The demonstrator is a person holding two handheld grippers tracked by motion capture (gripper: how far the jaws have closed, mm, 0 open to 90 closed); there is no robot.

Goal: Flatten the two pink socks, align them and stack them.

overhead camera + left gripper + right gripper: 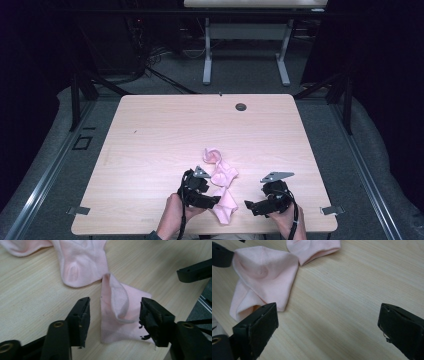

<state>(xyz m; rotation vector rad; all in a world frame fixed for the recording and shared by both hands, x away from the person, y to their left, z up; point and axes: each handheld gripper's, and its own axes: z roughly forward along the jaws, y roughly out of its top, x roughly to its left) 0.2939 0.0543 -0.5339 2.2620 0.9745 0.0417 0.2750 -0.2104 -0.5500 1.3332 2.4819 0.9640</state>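
Two pink socks lie near the table's front edge. The nearer sock is folded and bunched up. The farther sock lies just beyond it. My left gripper straddles the raised fold of the nearer sock. Its jaws stand apart, with a gap between the left pad and the cloth. My right gripper rests to the right of the socks, wide open over bare wood with nothing between its fingers.
The light wooden table has a round cable hole at its far middle. The table's front edge runs just below both hands. A second table stands behind on the grey floor.
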